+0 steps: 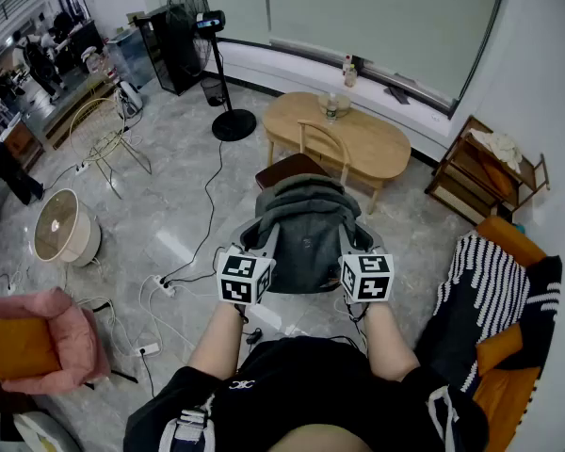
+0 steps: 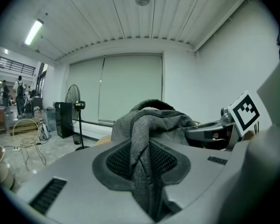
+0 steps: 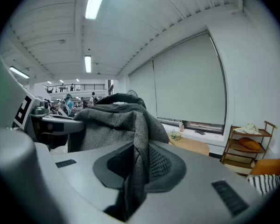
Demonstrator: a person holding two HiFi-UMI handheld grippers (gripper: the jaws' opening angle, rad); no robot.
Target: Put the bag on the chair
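step: carry bag (image 1: 306, 222) to chair (image 1: 284, 169) | left hand-held gripper (image 2: 141, 164): pinched shut on bag fabric | right hand-held gripper (image 3: 136, 167): likewise | bag: centre frame, hung between both, just below chair | advice: hold pinches level, clear seat edge, lower before letting go

Open floor (image 1: 174, 210) left of chair (image 1: 284, 169); table (image 1: 386, 144) close behind.

Bag (image 1: 306, 234) hangs between left hand-held gripper (image 1: 262, 243) and right hand-held gripper (image 1: 350, 245). Chair (image 1: 284, 169) stands just beyond the bag, desk (image 1: 381, 144) behind it, fan (image 1: 193, 12) farther left.
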